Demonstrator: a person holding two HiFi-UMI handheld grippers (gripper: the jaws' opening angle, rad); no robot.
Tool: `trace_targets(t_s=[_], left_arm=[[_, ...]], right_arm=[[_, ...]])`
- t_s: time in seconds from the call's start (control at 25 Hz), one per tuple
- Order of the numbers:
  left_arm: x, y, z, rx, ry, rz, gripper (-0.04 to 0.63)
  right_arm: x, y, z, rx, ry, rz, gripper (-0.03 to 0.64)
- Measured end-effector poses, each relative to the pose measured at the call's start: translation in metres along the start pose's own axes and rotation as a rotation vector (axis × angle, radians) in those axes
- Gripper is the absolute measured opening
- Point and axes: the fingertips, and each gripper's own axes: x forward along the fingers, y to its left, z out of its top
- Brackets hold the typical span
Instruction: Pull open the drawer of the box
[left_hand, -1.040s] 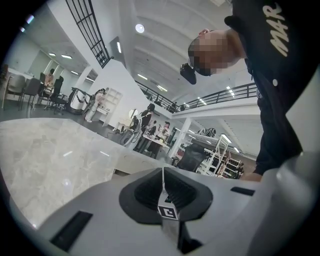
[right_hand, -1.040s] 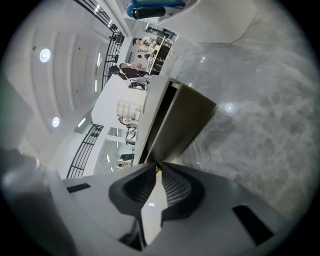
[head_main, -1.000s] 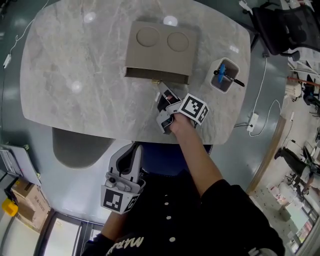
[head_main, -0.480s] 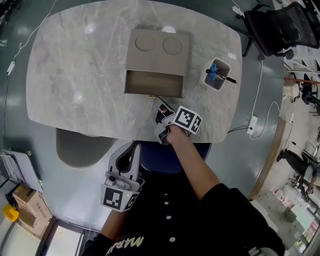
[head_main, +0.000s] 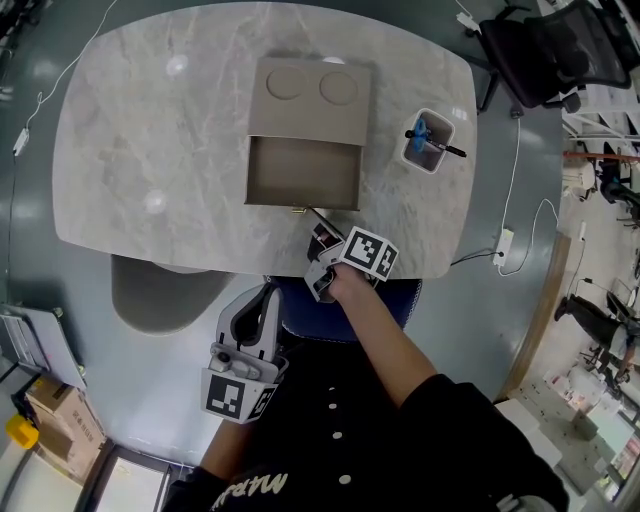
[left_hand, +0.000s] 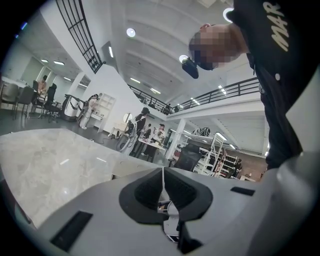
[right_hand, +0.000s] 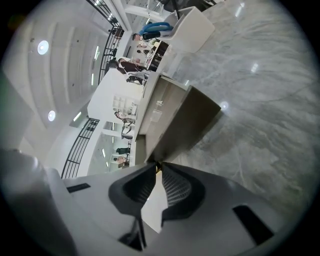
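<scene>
A tan box (head_main: 308, 95) with two round recesses in its top stands on the marble table (head_main: 150, 130). Its drawer (head_main: 303, 172) stands pulled out toward me and looks empty. My right gripper (head_main: 312, 220) is at the drawer's front edge, shut on the small brass drawer handle (head_main: 298, 210). In the right gripper view the handle (right_hand: 159, 168) shows as a glint at the closed jaw tips, with the drawer front (right_hand: 187, 125) just beyond. My left gripper (head_main: 266, 296) hangs below the table's near edge, shut and holding nothing (left_hand: 162, 175).
A white pen cup (head_main: 428, 145) with a blue item and a black pen stands right of the box. A grey rounded seat (head_main: 160, 300) sits under the table's near left edge. A black office chair (head_main: 545, 50) and a cable with a power strip (head_main: 505, 242) are on the floor at right.
The drawer has slid out of the box toward me as my right gripper drew back with the handle. My left gripper has stayed in place.
</scene>
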Motion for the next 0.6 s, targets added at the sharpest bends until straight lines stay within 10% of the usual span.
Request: trace_targets(t_s=[0.6], left_arm=[[-0.009,-0.003,-0.006,-0.003,0.005,-0.015,0.02]], right_arm=[[-0.012,-0.005,-0.022,0.001,0.008,-0.019,0.031]])
